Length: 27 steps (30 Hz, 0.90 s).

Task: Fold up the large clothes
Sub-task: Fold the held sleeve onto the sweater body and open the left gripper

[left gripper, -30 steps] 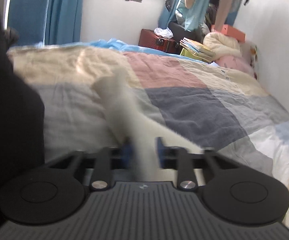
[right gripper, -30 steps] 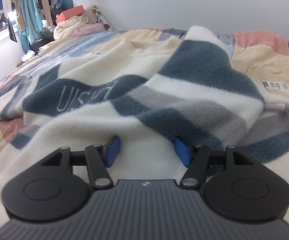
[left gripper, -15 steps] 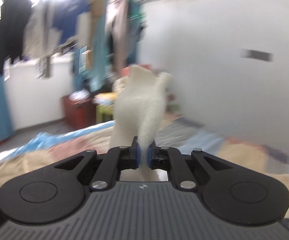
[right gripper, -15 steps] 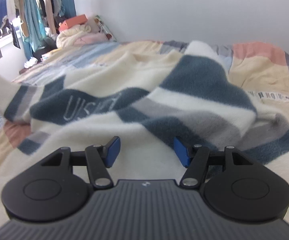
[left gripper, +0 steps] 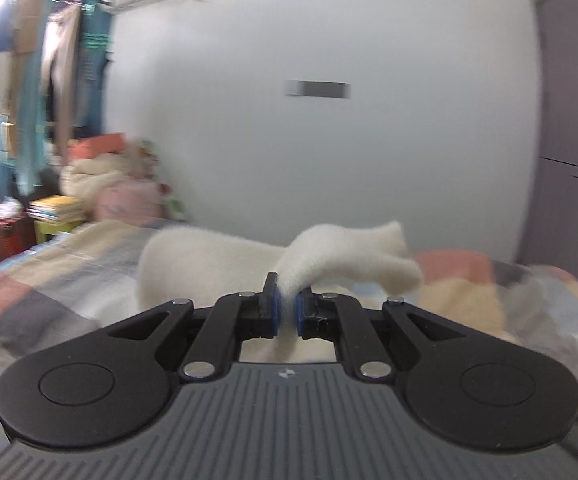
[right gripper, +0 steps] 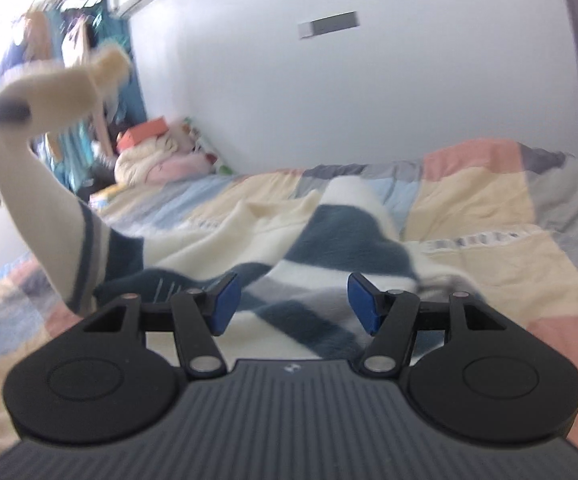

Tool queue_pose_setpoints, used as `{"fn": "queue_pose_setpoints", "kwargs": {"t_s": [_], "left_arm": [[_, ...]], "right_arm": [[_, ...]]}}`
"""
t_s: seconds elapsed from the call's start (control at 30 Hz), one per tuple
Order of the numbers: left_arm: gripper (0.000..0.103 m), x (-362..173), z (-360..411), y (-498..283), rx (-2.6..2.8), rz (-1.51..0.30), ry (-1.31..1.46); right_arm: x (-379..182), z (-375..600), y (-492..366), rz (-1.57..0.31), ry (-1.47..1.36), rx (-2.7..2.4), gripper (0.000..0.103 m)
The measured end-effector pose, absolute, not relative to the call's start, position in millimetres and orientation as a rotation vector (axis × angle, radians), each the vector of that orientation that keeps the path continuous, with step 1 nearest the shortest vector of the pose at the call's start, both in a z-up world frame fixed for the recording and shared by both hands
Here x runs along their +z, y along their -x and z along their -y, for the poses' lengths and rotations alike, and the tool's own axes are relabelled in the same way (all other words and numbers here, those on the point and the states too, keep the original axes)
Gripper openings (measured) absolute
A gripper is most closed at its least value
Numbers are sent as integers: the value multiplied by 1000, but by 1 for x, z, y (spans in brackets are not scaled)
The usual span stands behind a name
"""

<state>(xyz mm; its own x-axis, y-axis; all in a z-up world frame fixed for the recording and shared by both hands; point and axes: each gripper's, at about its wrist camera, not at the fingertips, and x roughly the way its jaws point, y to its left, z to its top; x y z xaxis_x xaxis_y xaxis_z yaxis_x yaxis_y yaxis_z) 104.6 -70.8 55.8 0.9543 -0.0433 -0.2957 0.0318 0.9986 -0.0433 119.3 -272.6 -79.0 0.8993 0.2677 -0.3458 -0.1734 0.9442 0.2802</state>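
Between left gripper [left gripper: 287, 312] jaws: sweater sleeve [left gripper: 341, 256] pinched | right gripper [right gripper: 291, 300] empty

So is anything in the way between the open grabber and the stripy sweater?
Nothing visible. The right gripper hangs just above the sweater on the bed with its jaws open and only air beneath. The left gripper, off to the side, holds the sleeve up.
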Motion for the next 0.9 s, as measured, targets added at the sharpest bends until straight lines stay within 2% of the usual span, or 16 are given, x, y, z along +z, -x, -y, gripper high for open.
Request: {"fn": "queue_pose_setpoints", "kwargs": {"t_s": [0.2,0.4,0.5,0.63,0.7,0.77,0.8,0.87,0.9], "left_arm": [[10,-24,139,-85,-122,-447,-22],[10,-106,164,-77,-164,-586,-67],[10,-122,160,-69,-165,-597,-26],[11,-116,151,-65,-169,-626,30],[17,-101,148,-66,-178,-653,32],[38,-93,141,-65,-196,-687,76],[41,-85,136,-61,-208,-700,110],[56,-76,125,-55,-225,-709,154],[61,-71,121,-50,-237,-699,170]], "right_arm": [[-79,330,-95,-369,-474,135,64],[-71,349,-81,-300,-524,101,63],[-67,346,-78,-298,-501,136,63],[-71,342,-85,-350,-498,178,64],[-77,341,-92,-403,-517,205,64],[-81,339,-93,-440,-522,206,64],[-82,338,-94,-452,-525,204,64],[-85,335,-96,-475,-530,209,64],[-86,332,-96,-489,-526,214,64]]}}
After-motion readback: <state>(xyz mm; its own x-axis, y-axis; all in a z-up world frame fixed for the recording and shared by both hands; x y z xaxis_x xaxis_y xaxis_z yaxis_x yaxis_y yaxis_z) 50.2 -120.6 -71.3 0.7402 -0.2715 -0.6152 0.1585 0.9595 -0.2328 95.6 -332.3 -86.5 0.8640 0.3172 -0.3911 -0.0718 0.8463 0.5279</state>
